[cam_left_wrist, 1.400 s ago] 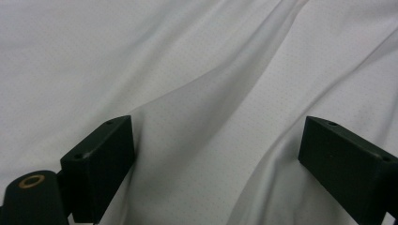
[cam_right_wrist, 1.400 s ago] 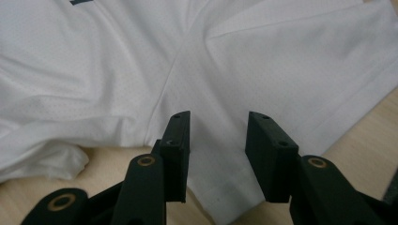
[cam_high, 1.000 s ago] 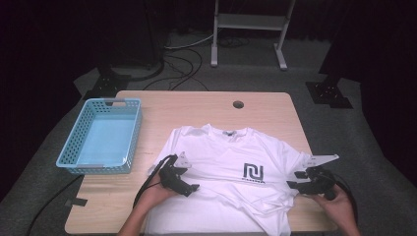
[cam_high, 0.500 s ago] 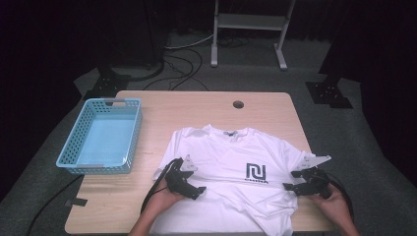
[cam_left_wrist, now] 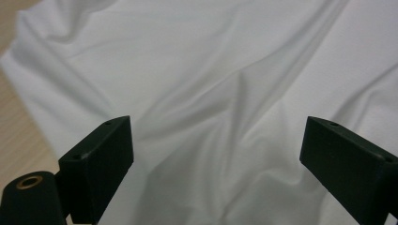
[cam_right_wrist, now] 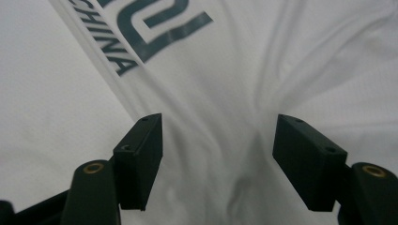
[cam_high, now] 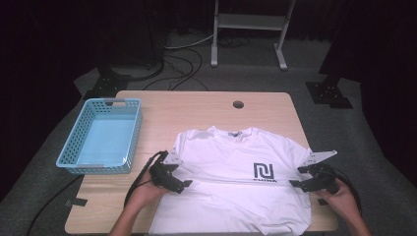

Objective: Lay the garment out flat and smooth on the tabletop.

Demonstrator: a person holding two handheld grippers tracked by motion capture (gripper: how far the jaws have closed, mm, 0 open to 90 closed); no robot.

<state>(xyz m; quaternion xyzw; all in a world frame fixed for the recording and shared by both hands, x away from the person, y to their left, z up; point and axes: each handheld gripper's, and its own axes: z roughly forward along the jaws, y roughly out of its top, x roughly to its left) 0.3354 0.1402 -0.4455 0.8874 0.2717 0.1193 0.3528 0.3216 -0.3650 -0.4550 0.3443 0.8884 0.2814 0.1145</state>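
T-shirt (cam_high: 231, 177): a white garment is laid front-up on the near half of the table (cam_high: 196, 105); the collar is turned toward the far edge; a fold line is seen running across it from gripper to gripper, just below the print; the cloth is creased in soft ridges in both gripper views.
Print (cam_high: 264, 172): a dark emblem is printed on the chest, toward the person's right; the letters "CHINA" are read beneath it in the right gripper view.
Left gripper (cam_high: 184, 185): it is held at the shirt's left edge, at the level of the fold line; its jaws are parted wide over the white cloth (cam_left_wrist: 211, 93) in the left gripper view, and nothing is clamped between them.
Right gripper (cam_high: 296, 183): it is held at the shirt's right edge, beside the sleeve; its jaws have just been opening; wrinkled cloth (cam_right_wrist: 225, 140) is seen between them, but the pads are not pressed on it, so the shirt is released.
Basket (cam_high: 69, 157): a light blue perforated basket is set on the table's left side, apart from the shirt.
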